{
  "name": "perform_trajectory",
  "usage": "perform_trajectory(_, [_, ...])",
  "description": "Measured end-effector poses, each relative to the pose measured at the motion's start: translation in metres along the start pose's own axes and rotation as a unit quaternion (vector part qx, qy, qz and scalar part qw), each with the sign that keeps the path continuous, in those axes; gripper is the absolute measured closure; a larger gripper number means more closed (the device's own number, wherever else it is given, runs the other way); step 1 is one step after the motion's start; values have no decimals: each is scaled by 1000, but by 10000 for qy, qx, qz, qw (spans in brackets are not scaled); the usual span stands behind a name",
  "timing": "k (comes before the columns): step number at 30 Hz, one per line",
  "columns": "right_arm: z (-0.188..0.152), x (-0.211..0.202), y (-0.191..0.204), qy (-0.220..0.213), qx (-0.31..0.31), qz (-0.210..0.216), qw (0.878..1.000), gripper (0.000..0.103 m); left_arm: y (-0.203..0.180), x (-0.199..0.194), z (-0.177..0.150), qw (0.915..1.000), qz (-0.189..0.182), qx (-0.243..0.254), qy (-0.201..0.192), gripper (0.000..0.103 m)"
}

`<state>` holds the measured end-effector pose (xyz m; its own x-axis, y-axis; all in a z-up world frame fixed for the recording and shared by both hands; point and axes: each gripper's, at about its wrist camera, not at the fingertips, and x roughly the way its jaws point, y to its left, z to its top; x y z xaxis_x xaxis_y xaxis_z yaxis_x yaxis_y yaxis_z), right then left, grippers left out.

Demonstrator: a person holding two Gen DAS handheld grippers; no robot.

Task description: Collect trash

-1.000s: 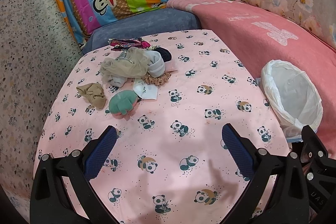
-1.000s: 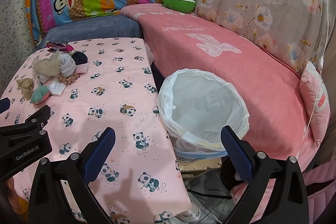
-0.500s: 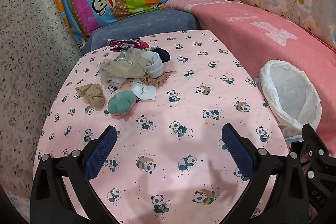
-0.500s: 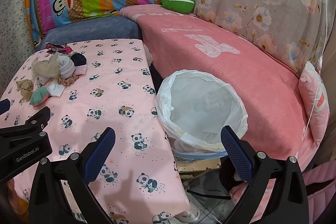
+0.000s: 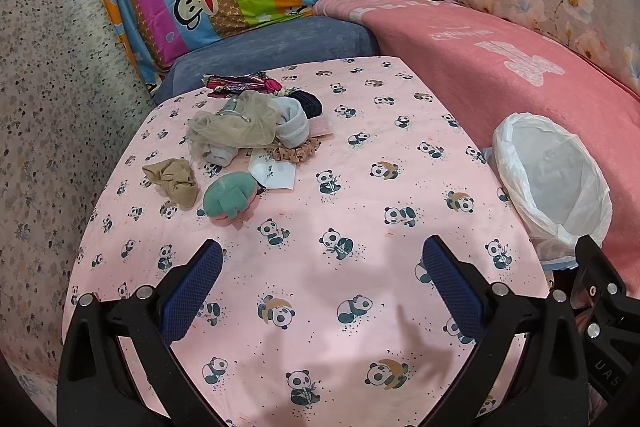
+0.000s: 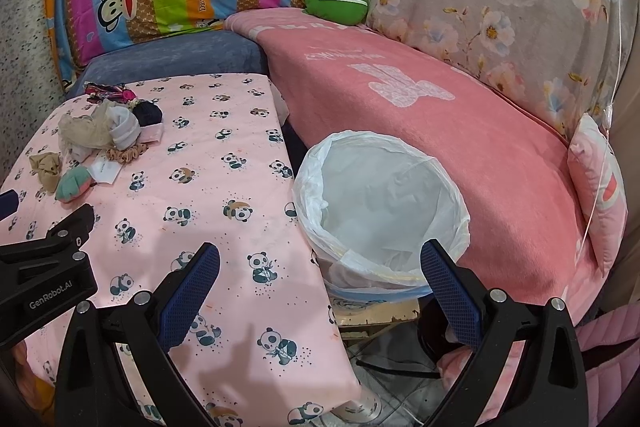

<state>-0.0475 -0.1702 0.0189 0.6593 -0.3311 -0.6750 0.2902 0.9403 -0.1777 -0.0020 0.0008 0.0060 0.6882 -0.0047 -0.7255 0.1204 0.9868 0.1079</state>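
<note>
Left gripper [image 5: 322, 263] hangs over the near part of the panda-print table [image 5: 360, 187], jaws spread wide w/ nothing btwn them; right gripper [image 6: 320, 267] likewise spread & empty, sitting over the table's right edge & the rim of the trash bin [image 6: 380, 211]. Trash pile lies well ahead of the left gripper, toward the far-left of the table: green-pink bundle [image 5: 230, 195] is nearest the left fingertips, tan knotted stocking [image 5: 174, 181] just left of it, white paper tag [image 5: 274, 173] touching the bundle's far-right side. Behind those: beige mesh cloth [image 5: 236, 125] draped over a grey sock [image 5: 294, 125], brown scrunchie [image 5: 296, 151] at the sock's near edge, dark navy item [image 5: 310, 105] & a striped multicolor wrapper [image 5: 236, 83] at the far edge. In the right wrist view the whole pile is far off to the left, well apart from the right gripper. Bin w/ white liner stands just beside the table's right edge, btwn table & pink sofa blanket [image 6: 440, 115]; inside reads as liner only, though folds make that hard to judge. Hard to tell: what lies under the mesh, print on the tag, & what the dark item is. Bin base is hidden by the right gripper; left gripper body is cut off at the right view's left edge.
</note>
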Motion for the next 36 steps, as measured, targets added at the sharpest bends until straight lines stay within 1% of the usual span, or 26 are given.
perform_trajectory(14, [-2,1,-3,-9,19,-17,10000,7,-1,0,0,10000,-6,3,2,7])
perform_trajectory(18, [-4,1,-3,-10,28,-31,10000,7,-11,2,2,10000,-23,15,13,7])
perform_trajectory(36, [-4,1,-4,-4,21,-55,10000,7,-12,4,2,10000,-43,-5,31,7])
